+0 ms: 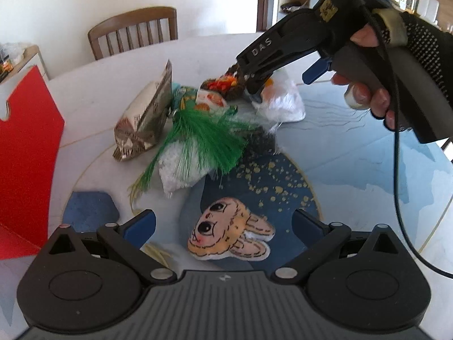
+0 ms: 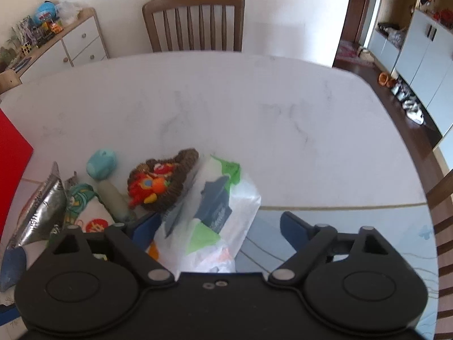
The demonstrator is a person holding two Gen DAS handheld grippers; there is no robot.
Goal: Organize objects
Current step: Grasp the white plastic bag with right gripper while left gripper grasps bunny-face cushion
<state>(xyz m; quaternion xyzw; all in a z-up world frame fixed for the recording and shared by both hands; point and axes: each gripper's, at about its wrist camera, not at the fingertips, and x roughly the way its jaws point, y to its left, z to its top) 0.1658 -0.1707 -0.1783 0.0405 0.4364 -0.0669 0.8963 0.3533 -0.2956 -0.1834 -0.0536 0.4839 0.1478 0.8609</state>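
Observation:
In the left wrist view my left gripper (image 1: 223,226) stands open low over the table, with a flat bunny-face plush (image 1: 229,232) lying between its fingers, untouched. A hand holds my right gripper (image 1: 254,87), which points down at the far side of a pile. In the right wrist view the right gripper (image 2: 218,223) is open around a white plastic bag (image 2: 226,206) with a dark blue pack inside. The left pad (image 2: 147,226) is at the bag's edge and the right pad (image 2: 294,229) stands clear of it. A brown knitted basket of bright toys (image 2: 164,181) sits just beyond.
The pile holds a silver snack bag (image 1: 141,124), a green feather (image 1: 203,138), a white bead packet (image 1: 181,172) and a teal item (image 2: 102,163). A red board (image 1: 25,155) stands at the left beside a blue hexagon (image 1: 90,209). A wooden chair (image 2: 195,19) is behind the table (image 2: 254,107).

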